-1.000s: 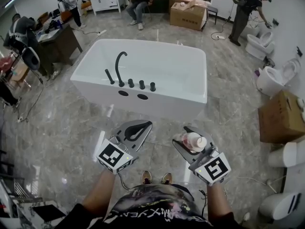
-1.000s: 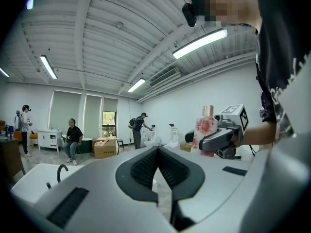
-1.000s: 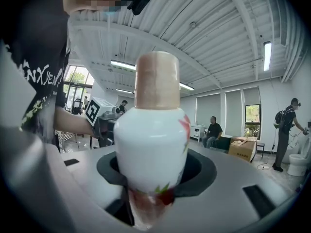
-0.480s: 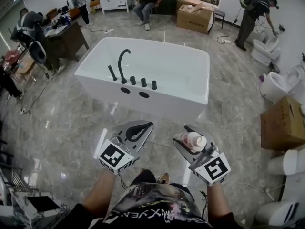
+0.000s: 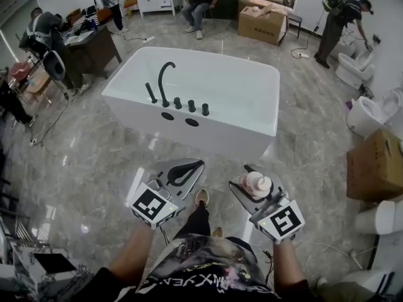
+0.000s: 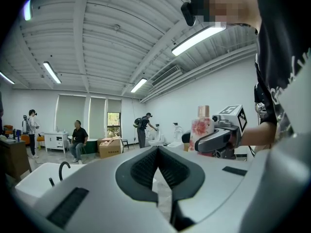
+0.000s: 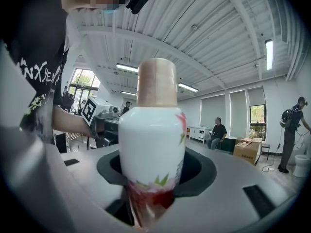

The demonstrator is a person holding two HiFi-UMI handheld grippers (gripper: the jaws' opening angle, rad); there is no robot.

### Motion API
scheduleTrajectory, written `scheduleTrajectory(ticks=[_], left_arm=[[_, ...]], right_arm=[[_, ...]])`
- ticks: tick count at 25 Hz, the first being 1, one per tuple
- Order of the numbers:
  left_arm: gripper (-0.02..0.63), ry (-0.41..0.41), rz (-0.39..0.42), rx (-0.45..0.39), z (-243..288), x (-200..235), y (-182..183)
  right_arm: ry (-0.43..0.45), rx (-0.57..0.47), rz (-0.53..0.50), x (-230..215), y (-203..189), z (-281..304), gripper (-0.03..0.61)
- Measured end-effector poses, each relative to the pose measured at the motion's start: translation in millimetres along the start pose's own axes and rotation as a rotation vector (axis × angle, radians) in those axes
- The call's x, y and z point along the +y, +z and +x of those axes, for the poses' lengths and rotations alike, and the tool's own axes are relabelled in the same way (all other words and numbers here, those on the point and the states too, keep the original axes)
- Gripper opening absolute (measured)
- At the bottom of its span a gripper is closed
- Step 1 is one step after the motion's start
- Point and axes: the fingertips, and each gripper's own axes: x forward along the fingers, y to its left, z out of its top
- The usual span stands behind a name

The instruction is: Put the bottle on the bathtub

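Closest to us, the right gripper [image 5: 253, 182] is clamped on the bottle [image 5: 258, 185], just as it was a second ago. Its own view shows the two jaws pressed against the lower part of the white, flower-printed body, with the tan cap standing upright above them. The left gripper [image 6: 158, 154] is level beside it, its jaws closed tip to tip with nothing between them. Neither gripper has changed its pose in our view.

What has changed is below and ahead of us. A shoe [image 5: 201, 198] now shows between the two grippers where half a second ago it was mostly tucked under the body, so we read this as a stride forward. The bathtub [image 5: 245, 126] has drawn a little closer and sits larger in the head view, and the strip of marble floor [image 5: 94, 162] between us and it is narrower.

We judge that the task is still in the carrying stage. The bottle is in the air, well apart from the tub, and the near ledge with the black tap [image 5: 165, 80] is not yet within reach. The bare ledge to the right of the tap looks to us like the easiest place to set the bottle down.

Beyond the tub, several people are busy at the far side of the room.
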Motion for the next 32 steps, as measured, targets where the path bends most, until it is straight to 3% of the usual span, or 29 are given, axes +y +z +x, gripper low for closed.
scheduleTrajectory(ticks=[11,20,24,29,32], left_arm=[[0.011,-0.004,-0.007,-0.011,37.0,39.5,-21.3],[0.011,0.000,-0.028,-0.007,84.9,107.0,-22.3],[0.011,-0.001,-0.037,-0.001,96.2,136.1,-28.3],[0.011,-0.010,-0.035,0.005,120.5,168.2,-34.3],[0.011,-0.021,-0.044,0.009,135.9,189.4,-37.4]], right_arm=[[-0.003,0.003,-0.006,-38.9,-14.7,36.8,0.218],[-0.004,0.002,0.001,-99.8,-7.3,91.3,0.218],[0.000,-0.062,-0.001,-116.3,-0.6,118.1,0.218],[0.015,0.003,0.012,-141.1,-11.1,144.6,0.218],[-0.005,-0.020,0.013,-161.4,-5.2,164.3,0.218]])
